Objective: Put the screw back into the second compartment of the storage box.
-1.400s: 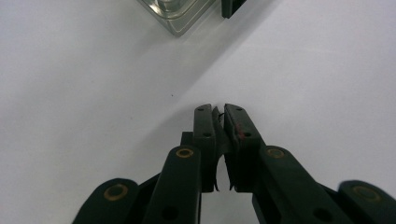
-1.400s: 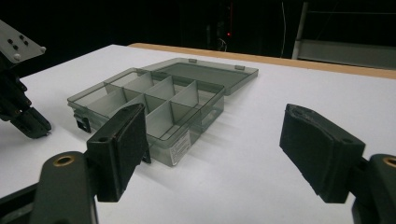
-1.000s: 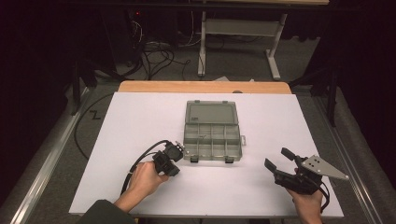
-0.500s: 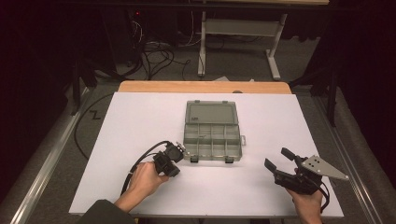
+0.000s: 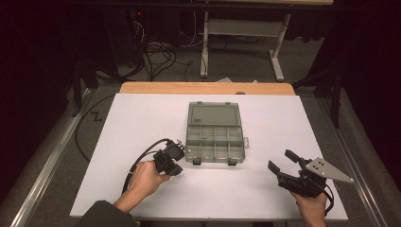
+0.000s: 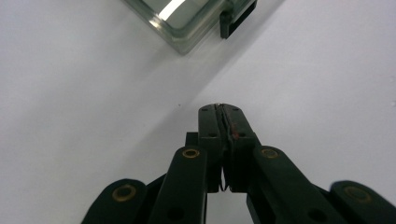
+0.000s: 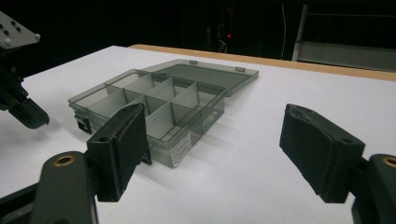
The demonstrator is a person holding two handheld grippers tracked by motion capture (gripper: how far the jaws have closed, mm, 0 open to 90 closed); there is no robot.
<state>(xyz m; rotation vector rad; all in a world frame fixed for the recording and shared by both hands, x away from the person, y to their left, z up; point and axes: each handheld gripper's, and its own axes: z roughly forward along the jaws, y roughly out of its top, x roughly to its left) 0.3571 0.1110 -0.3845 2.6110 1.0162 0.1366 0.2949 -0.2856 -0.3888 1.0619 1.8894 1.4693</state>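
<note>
Pressed flat together, the fingers of my left gripper pinch what may be a sliver of something between the pads; a thin dark line with a red fleck shows there, too small for me to name. That gripper sits low over the white table, just off the near left corner of the compartment box, at about eight o'clock from it, so I judge I am holding a small part ready for one of the open cells. My right gripper waits with its jaws spread wide, at roughly four o'clock from the box and well apart from it, aimed across at the dividers, probably to steady the tray if it slides. The box lies in the middle of the table with its lid thrown back flat toward twelve o'clock, so the cells stand open from above. Bare table surrounds it on every side, and the near edge latches are the only snag in my path.
</note>
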